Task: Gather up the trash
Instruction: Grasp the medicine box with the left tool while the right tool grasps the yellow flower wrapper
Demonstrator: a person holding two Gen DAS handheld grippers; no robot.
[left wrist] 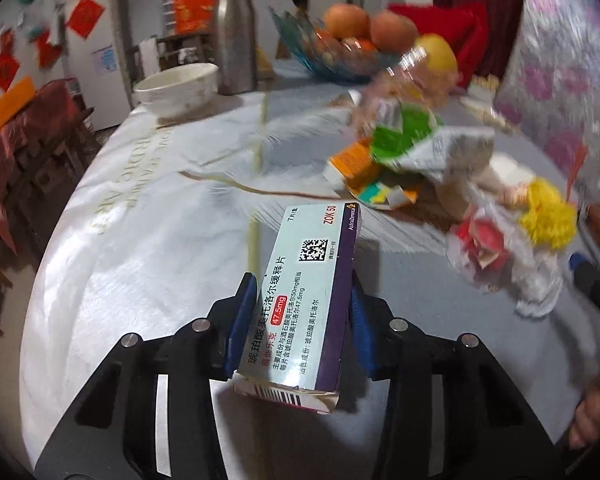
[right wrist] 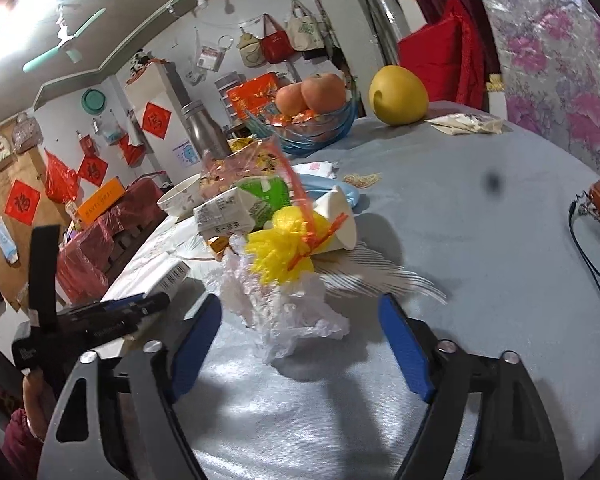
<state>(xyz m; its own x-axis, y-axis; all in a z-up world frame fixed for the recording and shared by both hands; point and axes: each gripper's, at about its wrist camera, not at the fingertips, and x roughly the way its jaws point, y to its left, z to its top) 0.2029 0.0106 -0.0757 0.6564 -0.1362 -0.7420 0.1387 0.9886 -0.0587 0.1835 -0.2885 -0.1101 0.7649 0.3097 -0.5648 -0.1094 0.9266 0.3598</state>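
Box of medicine, pale blue with a purple edge, sits clamped between the blue fingers of the left gripper, lifted clear of the desk and tilted, its barcode end toward the camera. Beyond it, to the right, lies the rest of the trash: a green and white carton, an orange packet, a paper cup on its side, yellow netting tied with red ribbon, and a crumpled white bag. The right gripper hangs just before that bag, its fingers apart with nothing between the pads. Farther back on the desk stand a white bowl, a steel bottle, a blue glass fruit bowl with apples, and a yellow pomelo.
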